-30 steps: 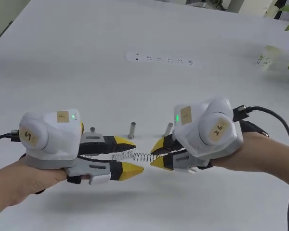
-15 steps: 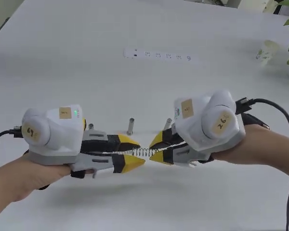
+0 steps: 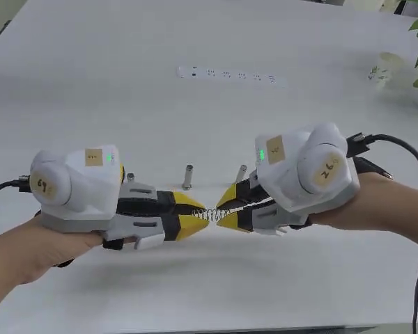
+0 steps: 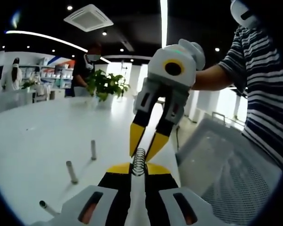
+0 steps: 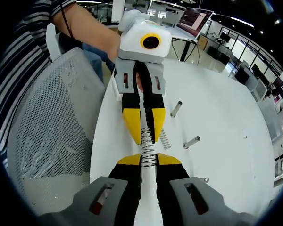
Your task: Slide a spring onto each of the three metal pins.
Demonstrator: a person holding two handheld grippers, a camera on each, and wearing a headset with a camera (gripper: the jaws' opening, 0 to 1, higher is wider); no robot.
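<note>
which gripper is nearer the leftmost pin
Left. The left gripper sits just in front of the leftmost pin; the right gripper is farther right, beyond the middle pin.

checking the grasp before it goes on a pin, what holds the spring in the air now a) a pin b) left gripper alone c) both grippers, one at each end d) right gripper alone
c: the left gripper and the right gripper each clamp one end of the spring, tips facing.
</note>
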